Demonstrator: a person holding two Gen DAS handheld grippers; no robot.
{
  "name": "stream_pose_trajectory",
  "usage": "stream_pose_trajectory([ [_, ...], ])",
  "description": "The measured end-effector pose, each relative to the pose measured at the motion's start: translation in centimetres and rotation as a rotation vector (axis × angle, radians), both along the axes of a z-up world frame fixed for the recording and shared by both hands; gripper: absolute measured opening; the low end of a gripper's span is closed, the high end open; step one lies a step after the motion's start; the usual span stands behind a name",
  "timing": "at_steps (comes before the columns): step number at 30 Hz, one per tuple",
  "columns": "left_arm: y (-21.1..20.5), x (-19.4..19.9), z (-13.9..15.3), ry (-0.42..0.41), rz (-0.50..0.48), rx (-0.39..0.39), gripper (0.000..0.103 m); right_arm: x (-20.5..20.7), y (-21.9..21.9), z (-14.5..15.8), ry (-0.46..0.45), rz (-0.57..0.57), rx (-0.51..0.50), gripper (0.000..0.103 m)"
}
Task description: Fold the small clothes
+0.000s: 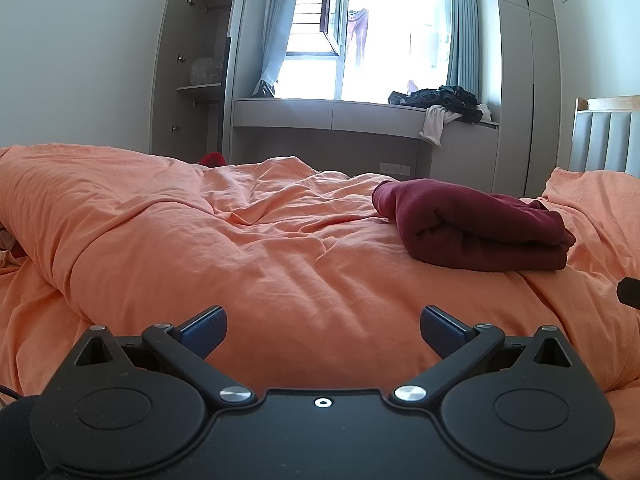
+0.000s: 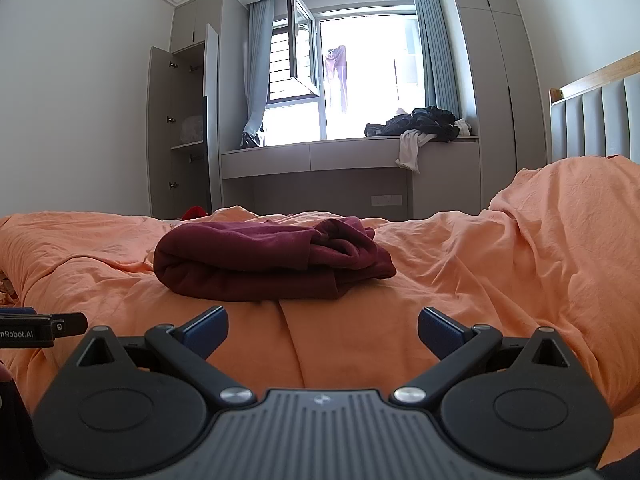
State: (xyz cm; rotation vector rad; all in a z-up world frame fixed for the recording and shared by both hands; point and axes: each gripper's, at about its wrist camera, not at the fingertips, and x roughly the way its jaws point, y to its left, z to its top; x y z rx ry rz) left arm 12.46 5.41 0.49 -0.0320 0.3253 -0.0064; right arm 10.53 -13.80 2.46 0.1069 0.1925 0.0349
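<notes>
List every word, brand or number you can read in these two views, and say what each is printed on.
"nRobot.AI": white print on the left gripper at the left edge of the right wrist view; the start is cut off by the frame.
Nothing else is readable; the maroon garment shows no label.

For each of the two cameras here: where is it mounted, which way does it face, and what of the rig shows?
Left wrist: on the left gripper, low over the orange duvet, facing the window; the maroon garment lies ahead to the right; its open blue-padded fingers show, plus a tip of the right gripper.
Right wrist: on the right gripper, same heading; the garment lies straight ahead; its open fingers and part of the left gripper show at the left edge.
Shared: garment, duvet, window, open wardrobe.
</notes>
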Motion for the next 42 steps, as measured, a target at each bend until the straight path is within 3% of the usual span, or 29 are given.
stream_pose_trajectory([
  [42, 0.33, -0.02, -0.19, 0.006, 0.005, -0.006, 0.103, 0.05, 0.00, -0.15, 0.004, 0.000, 0.007, 0.103],
])
